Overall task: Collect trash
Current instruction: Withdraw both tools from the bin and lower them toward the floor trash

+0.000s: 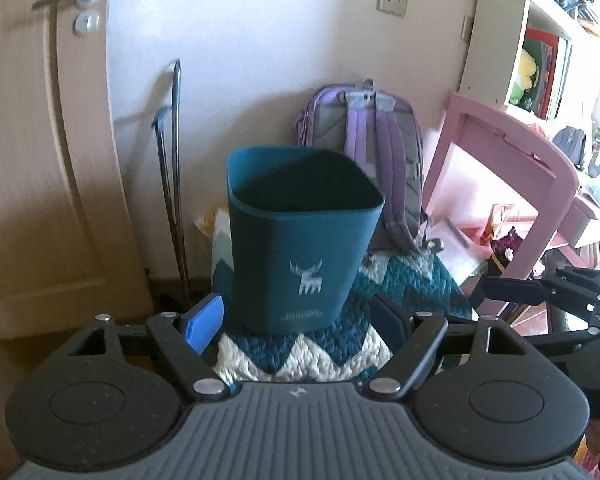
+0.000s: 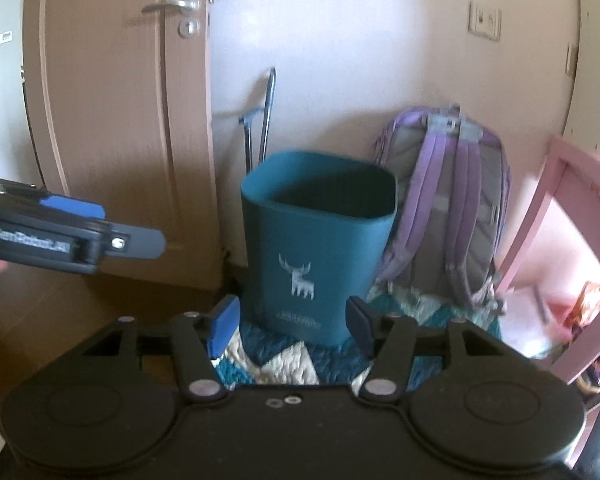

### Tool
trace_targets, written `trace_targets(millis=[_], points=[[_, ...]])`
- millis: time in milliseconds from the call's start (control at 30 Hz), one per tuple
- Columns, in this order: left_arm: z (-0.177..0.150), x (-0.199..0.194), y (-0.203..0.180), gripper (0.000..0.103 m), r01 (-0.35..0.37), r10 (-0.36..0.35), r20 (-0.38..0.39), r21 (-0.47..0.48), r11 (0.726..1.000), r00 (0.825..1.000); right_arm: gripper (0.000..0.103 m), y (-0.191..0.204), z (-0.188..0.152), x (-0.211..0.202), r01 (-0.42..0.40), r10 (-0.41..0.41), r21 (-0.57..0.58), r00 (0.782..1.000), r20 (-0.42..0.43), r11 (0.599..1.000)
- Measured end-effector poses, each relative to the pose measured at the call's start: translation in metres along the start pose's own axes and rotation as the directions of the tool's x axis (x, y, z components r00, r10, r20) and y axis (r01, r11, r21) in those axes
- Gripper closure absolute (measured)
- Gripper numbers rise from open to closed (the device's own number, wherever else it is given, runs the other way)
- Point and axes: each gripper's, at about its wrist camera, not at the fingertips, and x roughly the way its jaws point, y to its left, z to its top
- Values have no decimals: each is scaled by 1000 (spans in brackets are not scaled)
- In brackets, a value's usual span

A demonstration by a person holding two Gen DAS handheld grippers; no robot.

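Observation:
A teal bin (image 1: 300,240) with a white deer mark stands upright on a blue-and-white zigzag quilt (image 1: 300,360), near the wall. Its inside is dark and I cannot make out any contents. My left gripper (image 1: 296,320) is open, and its blue pads (image 1: 202,322) frame the bin's base from in front without touching it. My right gripper (image 2: 292,322) is open too and holds nothing, facing the same bin (image 2: 316,248). Each gripper shows in the other's view: the right gripper (image 1: 504,292) at the right edge, the left gripper (image 2: 112,226) at the left.
A purple backpack (image 2: 448,208) leans on the wall right of the bin. A brown door (image 1: 40,160) is on the left, with metal poles (image 1: 176,184) beside it. A pink chair frame (image 1: 512,168), clutter beneath it and a bookshelf (image 1: 548,52) fill the right.

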Motion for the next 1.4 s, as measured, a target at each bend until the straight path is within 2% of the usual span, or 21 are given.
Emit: trace_targets(millis=[167,300,367,467,567,600,700,767,867,967,1000,1033,1067,1100,1200,1267,1367,1400], points=[[-39,29,17,22,7,-9,-62,-39,999,998,45,-2,-35,30,-8,10,19,998,-67,1000],[-74,68,30,22,1,-11,-135,-77,997,991,44,-6,-63,63,-24,29,41,991,-132,999],[-94,90,37,16,8,-24,-177,-94,996,984,44,-7,-78,82,-33,41,49,986,-163,998],[-127,130,44,7,-3,-22,-258,-98,995,966,44,-13,-103,115,-34,49,66,970,-237,997],[-158,167,51,6,-43,8,-326,-99,994,945,44,-21,-128,150,-35,60,85,949,-311,996],[-169,180,54,6,-58,18,-352,-102,993,936,44,-24,-137,162,-39,69,96,941,-332,995],[-204,219,64,6,-91,18,-450,-141,986,893,44,-33,-163,199,-42,96,141,911,-402,989],[-228,245,68,6,-121,16,-525,-167,979,851,44,-36,-182,223,-51,119,163,888,-443,985],[-269,285,76,6,-203,31,-647,-193,960,762,44,-29,-217,259,-79,142,143,843,-519,987],[-313,317,91,6,-296,24,-744,-235,926,668,44,-14,-255,290,-149,182,106,769,-613,983],[-331,328,97,6,-331,14,-779,-250,910,626,44,-8,-266,297,-179,195,90,743,-641,980],[-347,336,102,6,-357,10,-805,-252,900,594,45,-1,-278,304,-217,207,69,715,-668,974],[-359,344,105,6,-373,11,-824,-245,895,567,45,8,-290,309,-262,214,38,689,-693,964],[-375,354,108,6,-386,15,-851,-223,895,525,45,18,-302,314,-304,211,-2,664,-717,953],[-411,375,115,6,-399,2,-901,-190,897,433,45,43,-335,327,-419,192,-109,613,-767,901],[-429,384,115,6,-392,-21,-914,-194,899,405,45,55,-354,339,-463,191,-127,579,-793,877],[-458,398,106,6,-366,-35,-945,-160,917,325,45,68,-380,360,-495,182,-130,533,-826,859],[-464,401,101,6,-360,-36,-951,-152,921,308,45,71,-387,365,-503,172,-137,520,-837,853]])
